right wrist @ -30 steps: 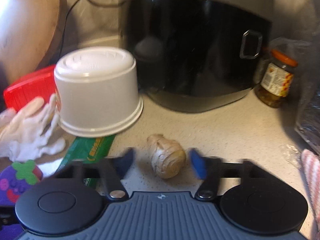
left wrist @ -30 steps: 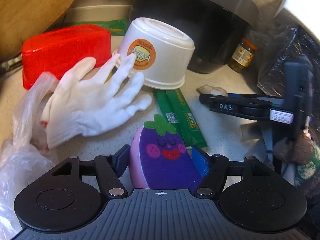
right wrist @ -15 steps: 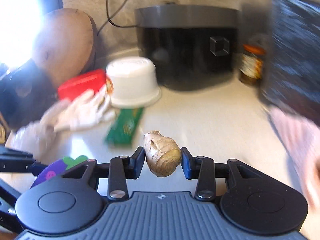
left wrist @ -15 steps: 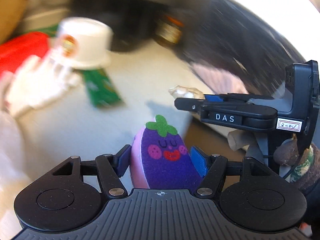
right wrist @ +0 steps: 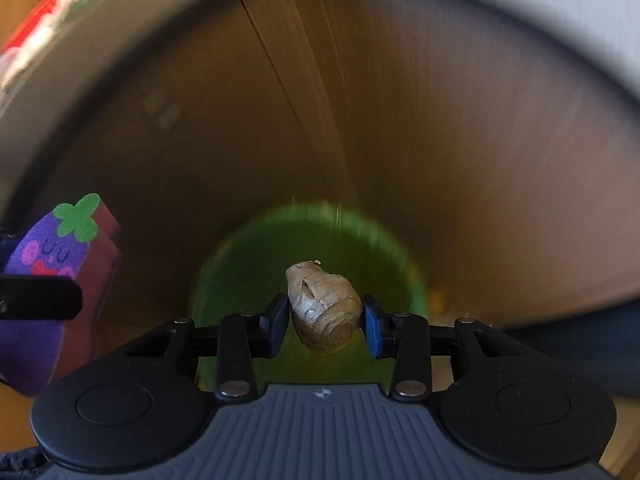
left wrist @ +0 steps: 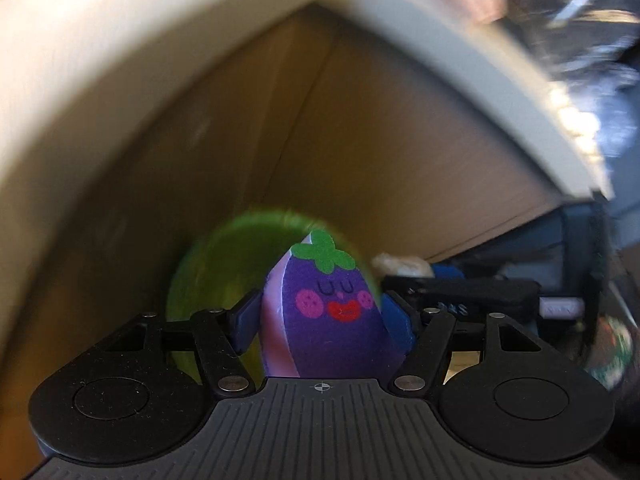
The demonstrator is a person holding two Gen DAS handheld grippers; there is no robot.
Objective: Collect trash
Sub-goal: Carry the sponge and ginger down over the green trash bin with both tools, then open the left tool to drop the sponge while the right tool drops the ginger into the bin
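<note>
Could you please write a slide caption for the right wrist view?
Right claw grips a piece of ginger above a green bin; eggplant-shaped sponge at left.

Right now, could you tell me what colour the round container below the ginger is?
Green; the bin shows best in the right wrist view.

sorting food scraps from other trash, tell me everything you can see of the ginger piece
The ginger is a small knobbly tan-brown chunk with a dry, ridged, slightly shiny skin and a rounded cut end facing the camera. It hangs off the counter, clamped at its sides between the right gripper pads, nothing else touching it. Below it lies a blurred green bin beside brown cabinet fronts.
</note>
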